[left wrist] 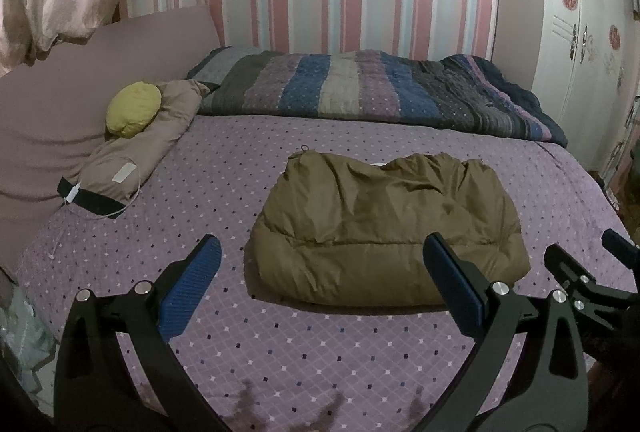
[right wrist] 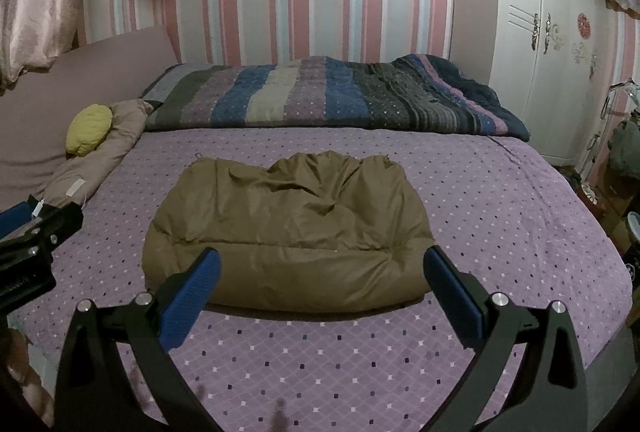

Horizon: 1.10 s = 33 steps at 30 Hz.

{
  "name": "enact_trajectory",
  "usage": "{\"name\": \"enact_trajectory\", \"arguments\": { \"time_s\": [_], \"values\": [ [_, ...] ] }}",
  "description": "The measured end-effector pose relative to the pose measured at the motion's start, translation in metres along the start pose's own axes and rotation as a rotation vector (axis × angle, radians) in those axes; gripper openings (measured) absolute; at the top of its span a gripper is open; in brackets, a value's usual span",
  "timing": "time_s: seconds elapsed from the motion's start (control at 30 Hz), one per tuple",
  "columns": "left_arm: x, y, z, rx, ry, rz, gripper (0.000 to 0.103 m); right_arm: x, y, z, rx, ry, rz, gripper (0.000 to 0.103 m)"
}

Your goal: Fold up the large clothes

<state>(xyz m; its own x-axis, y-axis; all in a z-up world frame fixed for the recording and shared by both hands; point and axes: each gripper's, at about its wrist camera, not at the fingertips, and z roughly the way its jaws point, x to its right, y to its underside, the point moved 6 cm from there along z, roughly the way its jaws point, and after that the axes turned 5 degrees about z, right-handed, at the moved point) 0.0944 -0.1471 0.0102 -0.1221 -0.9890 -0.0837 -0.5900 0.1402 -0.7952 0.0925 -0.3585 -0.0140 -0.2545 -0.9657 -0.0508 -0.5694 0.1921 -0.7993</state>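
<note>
A brown puffy jacket point(left wrist: 384, 228) lies folded into a compact bundle on the purple dotted bedspread point(left wrist: 224, 184); it also shows in the right wrist view point(right wrist: 288, 228). My left gripper point(left wrist: 320, 252) is open and empty, held above the bed just short of the bundle's near edge. My right gripper point(right wrist: 320, 264) is open and empty, held over the bundle's near edge. The right gripper also shows at the right edge of the left wrist view point(left wrist: 588, 272), and the left gripper at the left edge of the right wrist view point(right wrist: 36, 232).
A beige jacket point(left wrist: 136, 160) with a yellow-green bundle point(left wrist: 134, 108) on it lies at the bed's left, by the mauve headboard point(left wrist: 52, 112). A striped quilt point(left wrist: 372, 92) lies across the far side. A white wardrobe point(right wrist: 552, 44) stands to the right.
</note>
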Motion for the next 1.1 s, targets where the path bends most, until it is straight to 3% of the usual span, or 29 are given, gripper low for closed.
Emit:
{"name": "enact_trajectory", "arguments": {
  "time_s": [1.1],
  "values": [
    [0.0018, 0.0008, -0.0075, 0.021, -0.012, 0.017, 0.100, 0.0064, -0.0048, -0.0064, 0.009, 0.018, -0.004, 0.101]
  ]
}}
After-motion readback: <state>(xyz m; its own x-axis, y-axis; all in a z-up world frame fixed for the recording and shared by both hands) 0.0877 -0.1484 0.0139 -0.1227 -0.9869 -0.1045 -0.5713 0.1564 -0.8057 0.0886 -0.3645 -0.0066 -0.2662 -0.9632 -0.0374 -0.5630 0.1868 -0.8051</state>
